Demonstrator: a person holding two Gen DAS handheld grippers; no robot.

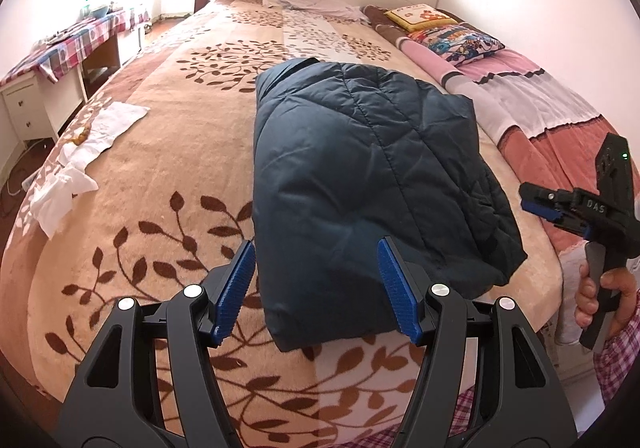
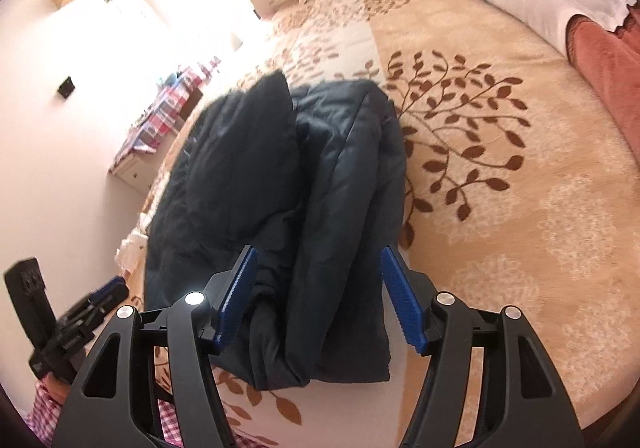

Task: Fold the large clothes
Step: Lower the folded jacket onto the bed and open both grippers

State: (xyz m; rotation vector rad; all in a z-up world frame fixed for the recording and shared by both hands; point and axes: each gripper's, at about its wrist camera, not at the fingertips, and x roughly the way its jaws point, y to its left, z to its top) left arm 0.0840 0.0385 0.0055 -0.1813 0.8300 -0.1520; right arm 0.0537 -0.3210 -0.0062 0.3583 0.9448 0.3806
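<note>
A dark navy quilted jacket [image 1: 360, 168] lies folded into a thick bundle on the bed, its near edge toward me. My left gripper [image 1: 316, 248] hovers over that near edge, wide open, with nothing pinched between the blue pads. In the right wrist view the jacket [image 2: 280, 168] shows its stacked layers from the side. My right gripper [image 2: 318, 252] is also open above the bundle's near corner, pads clear of the fabric. The right gripper [image 1: 536, 200] appears at the right edge of the left wrist view, held by a hand [image 1: 600, 296]. The left gripper [image 2: 112, 288] shows low at the left.
The bed's tan blanket [image 1: 160, 168] with a brown leaf print spreads all around. Crumpled white cloth [image 1: 92, 144] lies near the left edge. A pink striped blanket [image 1: 540, 108] and pillows [image 1: 452, 36] fill the right side. A desk with a plaid cover [image 1: 72, 44] stands beyond.
</note>
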